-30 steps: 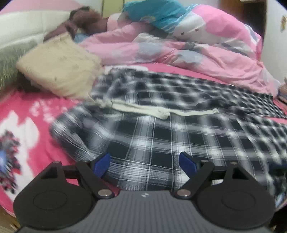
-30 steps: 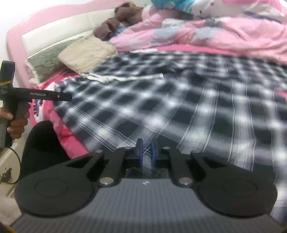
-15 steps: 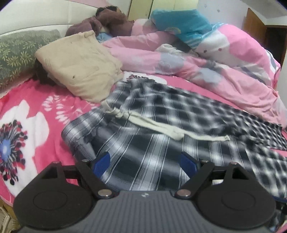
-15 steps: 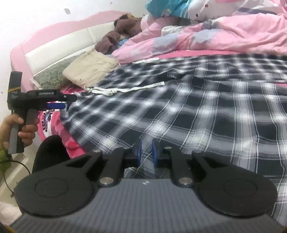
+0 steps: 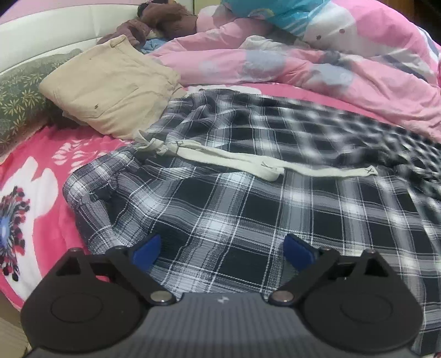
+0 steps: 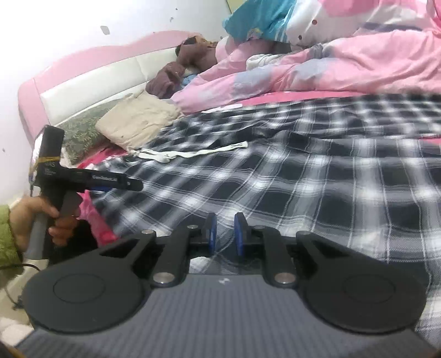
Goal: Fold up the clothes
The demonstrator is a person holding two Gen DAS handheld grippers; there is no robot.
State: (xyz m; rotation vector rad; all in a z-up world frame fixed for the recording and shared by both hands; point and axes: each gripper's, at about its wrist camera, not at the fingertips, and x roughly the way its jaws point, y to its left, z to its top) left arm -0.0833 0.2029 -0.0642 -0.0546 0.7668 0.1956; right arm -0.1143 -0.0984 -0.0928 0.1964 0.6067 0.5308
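Black-and-white plaid trousers [image 5: 248, 206] lie spread across the pink bed, and a cream drawstring [image 5: 234, 159] trails over the waist. My left gripper [image 5: 220, 249] hangs open just over the near edge of the plaid cloth, with nothing between its blue pads. The right wrist view shows the same trousers [image 6: 303, 179] and drawstring [image 6: 193, 152]. My right gripper [image 6: 225, 234] is shut on the near edge of the plaid cloth, its pads a narrow gap apart. The left gripper [image 6: 132, 187] shows at the far left there, held by a hand [image 6: 41, 217].
A folded beige garment [image 5: 110, 85] lies beside the waistband, against a green patterned pillow [image 5: 16, 93]. A rumpled pink duvet [image 5: 303, 55] is heaped along the far side, with brown clothes [image 5: 162, 19] by the headboard [image 6: 96, 79]. Flowered pink sheet [image 5: 35, 179] shows at the left.
My left gripper has moved closer to the waist end of the trousers and stays open. The right gripper keeps its hold on the cloth edge; its view has tilted slightly.
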